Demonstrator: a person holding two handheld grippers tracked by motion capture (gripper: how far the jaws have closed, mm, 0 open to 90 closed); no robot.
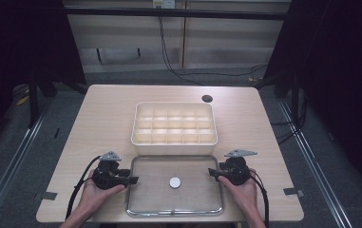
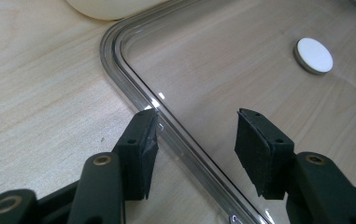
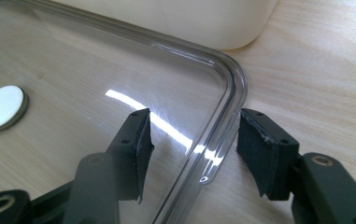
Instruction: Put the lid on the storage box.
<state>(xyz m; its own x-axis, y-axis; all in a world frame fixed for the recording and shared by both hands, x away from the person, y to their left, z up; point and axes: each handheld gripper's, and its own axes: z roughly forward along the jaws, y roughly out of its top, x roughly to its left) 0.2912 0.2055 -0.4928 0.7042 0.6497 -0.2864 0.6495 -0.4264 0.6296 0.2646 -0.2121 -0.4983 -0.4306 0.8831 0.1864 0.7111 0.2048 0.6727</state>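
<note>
Pale wood table [image 1: 102,118] on grey flooring, dark curtains at both sides, black cables trailing along the back wall. We note a cream compartment box [image 1: 174,123] at mid-table, its cells bare, with a dark round hole [image 1: 207,99] in the tabletop behind its right corner. Just in front of the box lies a clear lid [image 1: 145,199], flat on the wood, with a white round knob [image 1: 175,182] at its centre. We see the left gripper [image 1: 132,180] at the lid's left edge and the right gripper [image 1: 212,172] at its right edge. In each gripper view the jaws stand spread, straddling the raised rim [image 2: 133,88] without pressing it. Nothing blocks either approach.
</note>
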